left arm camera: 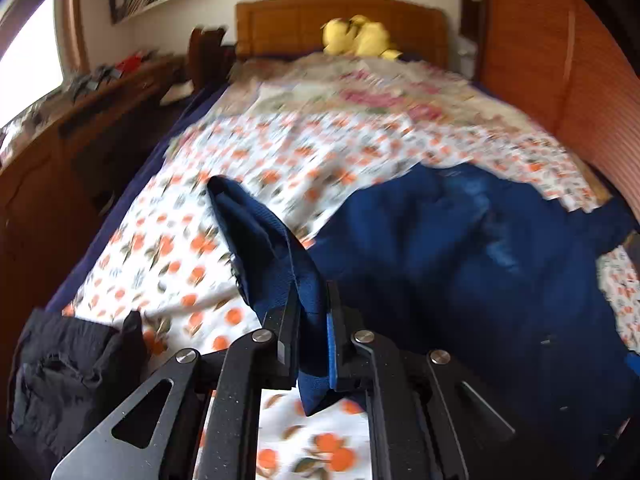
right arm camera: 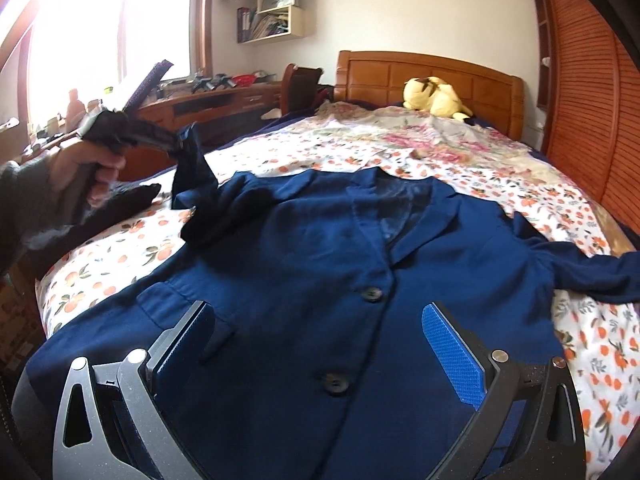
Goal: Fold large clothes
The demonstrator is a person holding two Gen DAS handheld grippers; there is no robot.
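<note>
While the navy blazer (right arm camera: 320, 248) lies face up and buttoned on the orange-print bedspread (right arm camera: 120, 256), its sleeve end (left arm camera: 276, 256) is lifted clear of the bed, pinched in the left gripper (left arm camera: 314, 320); jaws together on the cloth; right gripper (right arm camera: 320, 344) hovers over the blazer's lower front, jaws wide apart, nothing between them; yellow plush toy (right arm camera: 434, 98) rests by the wooden headboard (right arm camera: 400, 76)

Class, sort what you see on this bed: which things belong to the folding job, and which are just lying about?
Job:
navy jacket
its sleeve, clamped in the left tool
right tool, open above the jacket

Lying about:
yellow plush toy
black garment
floral cloth
</note>
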